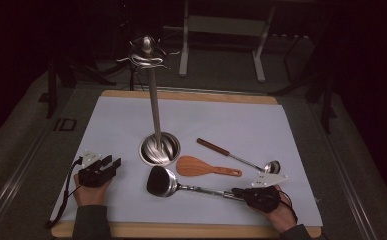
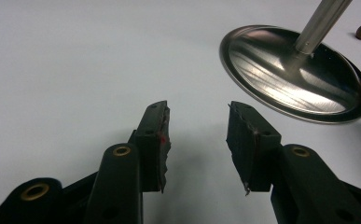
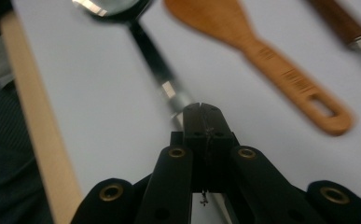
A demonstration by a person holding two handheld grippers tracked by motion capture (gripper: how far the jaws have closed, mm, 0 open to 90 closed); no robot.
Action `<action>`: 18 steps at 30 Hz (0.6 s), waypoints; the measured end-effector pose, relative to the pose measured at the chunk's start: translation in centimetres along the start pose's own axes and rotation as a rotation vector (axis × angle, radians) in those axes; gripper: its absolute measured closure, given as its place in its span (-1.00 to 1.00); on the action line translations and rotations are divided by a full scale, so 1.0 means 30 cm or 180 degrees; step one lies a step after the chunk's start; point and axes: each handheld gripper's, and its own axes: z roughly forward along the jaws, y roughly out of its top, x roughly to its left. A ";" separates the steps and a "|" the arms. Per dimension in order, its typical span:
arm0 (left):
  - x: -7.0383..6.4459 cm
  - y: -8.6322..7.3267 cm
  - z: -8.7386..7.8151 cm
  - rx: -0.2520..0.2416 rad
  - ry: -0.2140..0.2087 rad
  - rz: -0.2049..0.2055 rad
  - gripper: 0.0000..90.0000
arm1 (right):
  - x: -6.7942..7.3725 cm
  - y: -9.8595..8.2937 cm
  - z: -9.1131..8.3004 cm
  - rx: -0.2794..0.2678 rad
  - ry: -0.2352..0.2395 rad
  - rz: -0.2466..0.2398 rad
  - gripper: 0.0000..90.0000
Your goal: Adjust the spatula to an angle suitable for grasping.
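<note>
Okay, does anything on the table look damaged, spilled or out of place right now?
Nothing is spilled or visibly broken. The one oddity: the hooked rack holds nothing, while the large ladle, wooden spatula and small ladle lie flat on the white mat. The right gripper is shut on the large ladle's handle; the left gripper is open.

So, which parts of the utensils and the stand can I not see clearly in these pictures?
- Big ladle: the handle end, in the high view and the right gripper view, is hidden by the right gripper, shut on it.
- Wooden spatula: blurred in the right gripper view, its blade tip cut off by the top edge.
- Stand: the hooks on top are too dark and small in the high view.
</note>
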 end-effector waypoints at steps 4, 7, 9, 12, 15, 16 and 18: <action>0.000 0.000 0.000 0.0001 0.0001 0.0000 0.30 | 0.026 -0.023 0.014 0.0142 0.0118 -0.0131 1.00; 0.000 0.000 0.000 0.0001 0.0001 -0.0001 0.30 | 0.036 -0.032 0.021 0.0238 0.0113 -0.0201 1.00; 0.000 0.000 0.000 0.0000 0.0003 -0.0001 0.30 | 0.037 -0.043 0.031 0.0373 0.0013 -0.0261 1.00; 0.000 0.000 0.001 0.0006 0.0003 -0.0006 0.30 | 0.023 -0.044 0.035 0.0369 -0.0057 -0.0228 1.00; 0.000 0.000 0.001 0.0012 0.0003 -0.0006 0.30 | 0.005 -0.030 0.046 0.0377 -0.0187 -0.0186 1.00; 0.001 0.001 0.001 0.0016 0.0004 -0.0003 0.30 | -0.005 -0.025 0.051 0.0366 -0.0222 -0.0170 1.00; 0.002 0.001 0.001 0.0017 0.0004 -0.0009 0.30 | -0.024 -0.013 0.062 0.0358 -0.0285 -0.0143 1.00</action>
